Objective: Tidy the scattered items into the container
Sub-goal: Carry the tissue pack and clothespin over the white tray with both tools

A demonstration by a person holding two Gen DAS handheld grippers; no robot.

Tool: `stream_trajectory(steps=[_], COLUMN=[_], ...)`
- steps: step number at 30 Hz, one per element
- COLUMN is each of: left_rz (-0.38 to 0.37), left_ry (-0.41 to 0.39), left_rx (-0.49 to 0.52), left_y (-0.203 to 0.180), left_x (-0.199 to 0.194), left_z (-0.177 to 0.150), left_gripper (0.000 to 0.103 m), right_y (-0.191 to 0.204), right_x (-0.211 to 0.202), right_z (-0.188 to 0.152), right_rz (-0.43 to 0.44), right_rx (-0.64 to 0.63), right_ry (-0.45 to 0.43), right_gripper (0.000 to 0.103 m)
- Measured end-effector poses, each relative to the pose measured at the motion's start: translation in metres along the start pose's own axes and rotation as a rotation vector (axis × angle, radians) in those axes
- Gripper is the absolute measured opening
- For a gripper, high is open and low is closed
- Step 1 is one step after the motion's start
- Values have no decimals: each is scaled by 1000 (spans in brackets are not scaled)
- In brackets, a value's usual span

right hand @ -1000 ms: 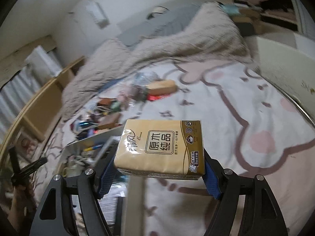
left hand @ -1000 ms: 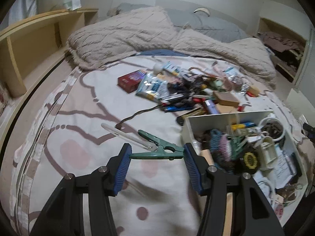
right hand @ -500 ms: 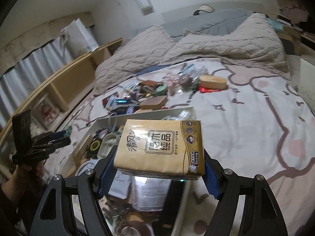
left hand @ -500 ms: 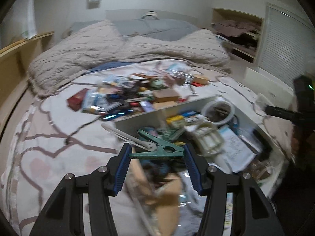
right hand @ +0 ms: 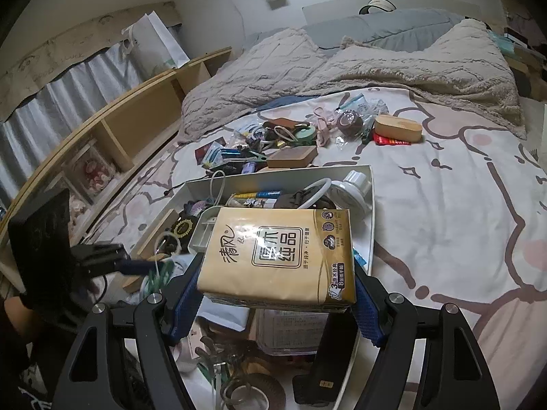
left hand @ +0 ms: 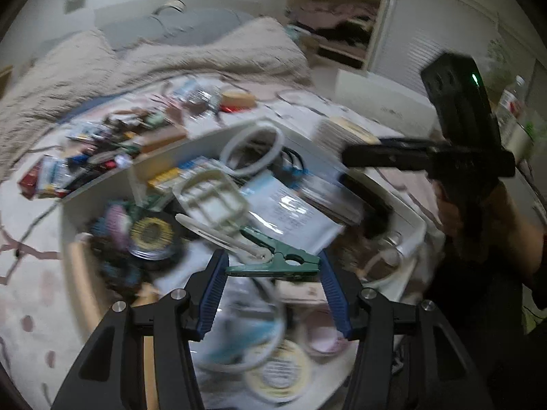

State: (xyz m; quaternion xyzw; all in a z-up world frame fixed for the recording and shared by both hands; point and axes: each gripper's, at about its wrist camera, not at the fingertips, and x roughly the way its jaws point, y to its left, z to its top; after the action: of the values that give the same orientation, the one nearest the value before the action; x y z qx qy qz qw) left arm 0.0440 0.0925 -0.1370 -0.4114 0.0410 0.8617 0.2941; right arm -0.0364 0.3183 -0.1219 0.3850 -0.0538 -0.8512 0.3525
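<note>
A bedroom is shown, with a bed (right hand: pixel 444 205) covered by a white sheet printed with pink outlines, a rumpled beige quilted blanket (right hand: pixel 342 68) at its far end and low wooden shelving (right hand: pixel 136 116) along one side. On the sheet sits a shallow white rectangular container (right hand: pixel 371 205), already crowded with small objects, and beyond it a scatter of loose items (right hand: pixel 290 140) is left on the bed. The left tongs (left hand: pixel 273 270) are clamped on a green plastic spring clip (left hand: pixel 277 261), held above the container; the clip's long axis runs crosswise between the blue pads, its open beak pointing up and to the left, with a white flat stick caught in it. The right tongs (right hand: pixel 277 280) are closed on a tan rectangular pack of paper tissues (right hand: pixel 277 249), gripped at its short ends, its printed face upward and its long axis crosswise, poised over the near part of the container. Judged from this, both items are ready for release; each would best be lowered close to a free spot before the tongs are parted, so nothing bounces out. The left view is blurred.
</note>
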Motion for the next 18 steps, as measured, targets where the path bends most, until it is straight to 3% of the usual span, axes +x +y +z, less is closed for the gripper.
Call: stream_trajectory(steps=[9,18], left_rz=[-101,-83], left_ry=[77,100], left_rx=[44,93], left_y=[-37,-50], left_x=[17,25], left_z=[-7,-9], left_gripper=[54,56], right_y=[0,2], right_x=[-1,-3], right_z=[-1,-1], right_rz=[4,7], right_rx=[1,0], right_ry=[3,-5], right_gripper=[77,77])
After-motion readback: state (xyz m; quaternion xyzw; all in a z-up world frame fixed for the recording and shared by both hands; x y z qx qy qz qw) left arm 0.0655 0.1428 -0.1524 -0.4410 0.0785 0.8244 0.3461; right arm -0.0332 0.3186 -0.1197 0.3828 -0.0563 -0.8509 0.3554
